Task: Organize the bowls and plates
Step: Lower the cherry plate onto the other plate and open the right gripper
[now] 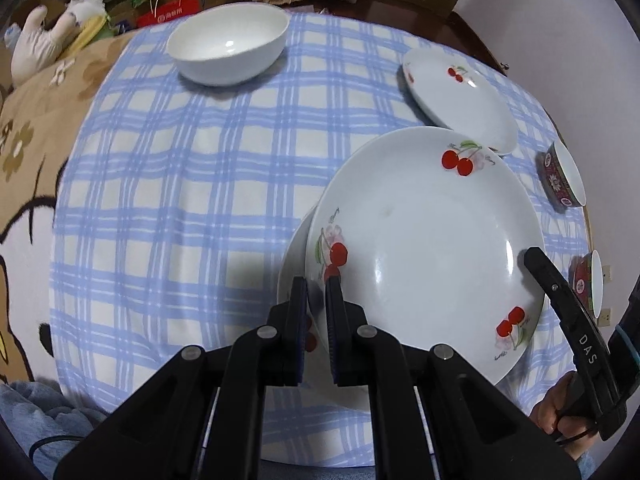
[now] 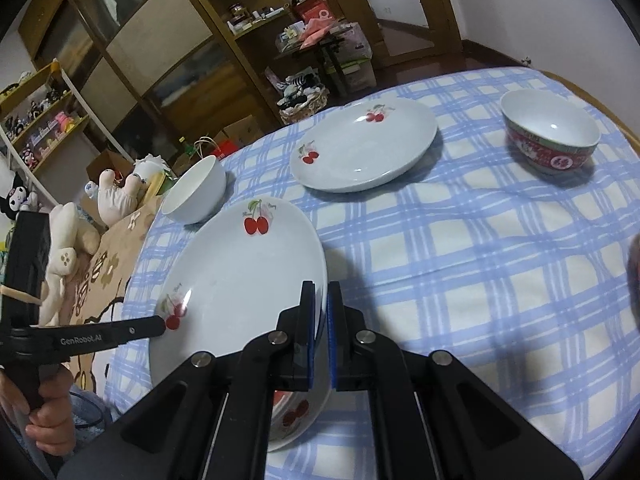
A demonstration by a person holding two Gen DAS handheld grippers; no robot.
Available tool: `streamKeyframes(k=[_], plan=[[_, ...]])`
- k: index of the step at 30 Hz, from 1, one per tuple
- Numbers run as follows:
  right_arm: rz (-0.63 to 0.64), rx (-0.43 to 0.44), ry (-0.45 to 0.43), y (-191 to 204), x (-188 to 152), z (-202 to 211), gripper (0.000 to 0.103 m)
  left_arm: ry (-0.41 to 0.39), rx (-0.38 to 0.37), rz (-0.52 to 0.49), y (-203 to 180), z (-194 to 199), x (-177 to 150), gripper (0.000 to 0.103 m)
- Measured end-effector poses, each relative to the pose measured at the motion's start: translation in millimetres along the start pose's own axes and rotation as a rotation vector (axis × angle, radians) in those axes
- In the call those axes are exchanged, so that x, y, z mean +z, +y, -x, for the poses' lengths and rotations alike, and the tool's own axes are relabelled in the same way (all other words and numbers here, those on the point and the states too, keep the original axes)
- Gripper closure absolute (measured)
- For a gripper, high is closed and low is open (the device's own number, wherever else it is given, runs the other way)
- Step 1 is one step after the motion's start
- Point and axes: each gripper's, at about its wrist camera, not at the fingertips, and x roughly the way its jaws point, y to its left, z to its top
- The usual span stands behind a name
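Both grippers are being used on one big cherry plate. Its left rim is being pinched by the left gripper, and its right rim is being pinched by the right gripper, so both sets of jaws are closed on the plate. The plate is being held near the front edge of the table, and it looks lifted over another plate that is peeking out from under it on the left.

To do this step well, the plate should probably be kept flat and lined up over the lower one, then let down softly so nothing is chipped. Both rims should be let go of together.

A smaller cherry plate is sitting close behind, toward the back edge. A white bowl is resting near the back left corner, and a red bowl is sitting by the right edge. Lots of open cloth is being left free on the left side.
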Motion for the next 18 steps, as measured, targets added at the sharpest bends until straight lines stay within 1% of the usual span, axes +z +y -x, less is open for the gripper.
streamKeyframes(k=[2,3,4,5,6,7,8,9,11,13,14,15,18], plan=[[0.001,-0.002,0.013,-1,-2,-4,0.097,0.005,0.014,0.011,2,-6,-1,0.094],[0.002,-0.001,0.021,0,-4,-5,0.096,0.007,0.016,0.025,2,-9,-3,0.098],[0.008,0.006,0.033,3,-6,-8,0.097,0.011,-0.028,0.030,0,-11,-4,0.101],[0.026,0.005,0.039,7,-8,-10,0.097,0.022,-0.086,0.035,-4,-12,-5,0.101],[0.044,-0.008,0.039,10,-10,-11,0.098,0.019,-0.085,0.023,-9,-12,-5,0.101],[0.079,-0.042,0.040,17,-13,-14,0.099,0.007,-0.042,-0.004,-16,-12,-5,0.101],[0.117,-0.084,0.043,24,-16,-17,0.098,0.004,0.026,-0.017,-19,-16,-6,0.101],[0.131,-0.106,0.047,25,-18,-19,0.098,0.018,0.038,-0.011,-17,-20,-6,0.101],[0.097,-0.098,0.056,19,-18,-20,0.098,0.041,0.045,0.028,-7,-27,-5,0.101],[0.083,-0.086,0.064,16,-16,-20,0.098,0.023,0.072,0.036,-1,-23,-3,0.101],[0.095,-0.107,0.051,17,-15,-17,0.098,0.015,0.076,0.035,1,-21,-2,0.101],[0.112,-0.120,0.039,18,-14,-15,0.098,0.010,0.076,0.035,2,-20,-1,0.101],[0.113,-0.111,0.011,19,-6,-8,0.098,0.010,0.068,0.031,1,-19,-1,0.100]])
